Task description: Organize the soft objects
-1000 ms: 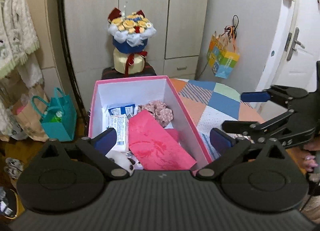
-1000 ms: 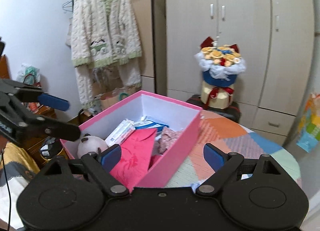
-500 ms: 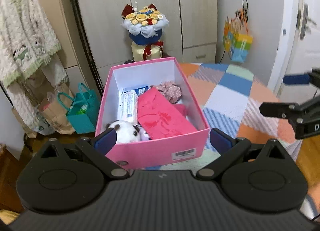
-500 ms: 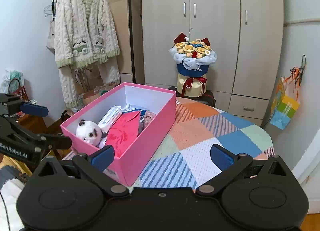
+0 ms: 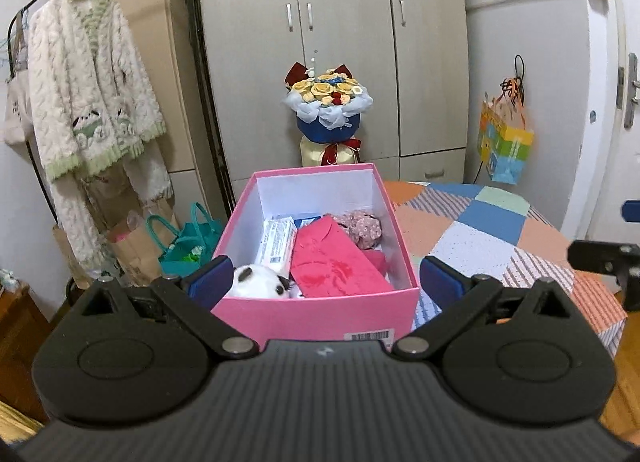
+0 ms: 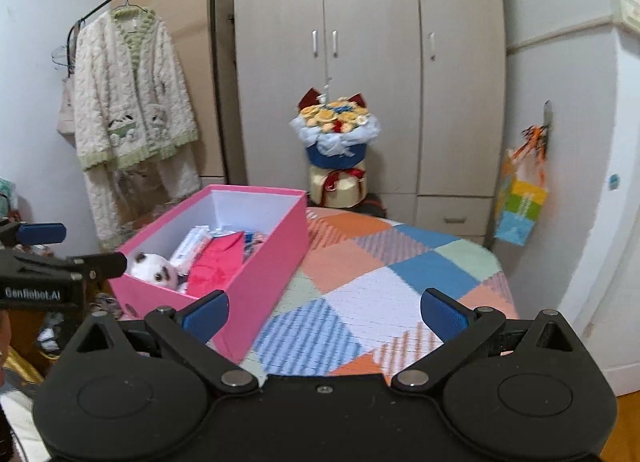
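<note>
At twelve o'clock in both wrist views stands a tall beige wardrobe with slim metal handles (image 5: 336, 50), with a cream cable-knit cardigan trimmed in green (image 5: 92, 102) hanging on a black rail at ten o'clock. Below them, a table under a patchwork cloth of blue, orange and striped squares (image 6: 384, 278) carries a pink rectangular cardboard box with a white inside (image 5: 320, 314) along its left side. A bouquet of yellow paper roses in white and blue wrap (image 5: 328, 102) rises behind the box's far wall.

Inside the box, a folded pink-red cloth (image 5: 336, 266) fills the middle, a white printed plastic packet (image 5: 276, 242) lies at its eleven o'clock against the left wall, a floral pink fabric scrunchie (image 5: 364, 224) sits at one o'clock near the far right corner, and a white plush toy with dark patches (image 5: 260, 282) rests at seven o'clock by the near wall.

The left claw (image 5: 320, 282) hovers before the box's near wall, spread wide and holding nothing. The right claw (image 6: 324, 312) hangs above the cloth beside the box, equally wide apart and empty.
</note>
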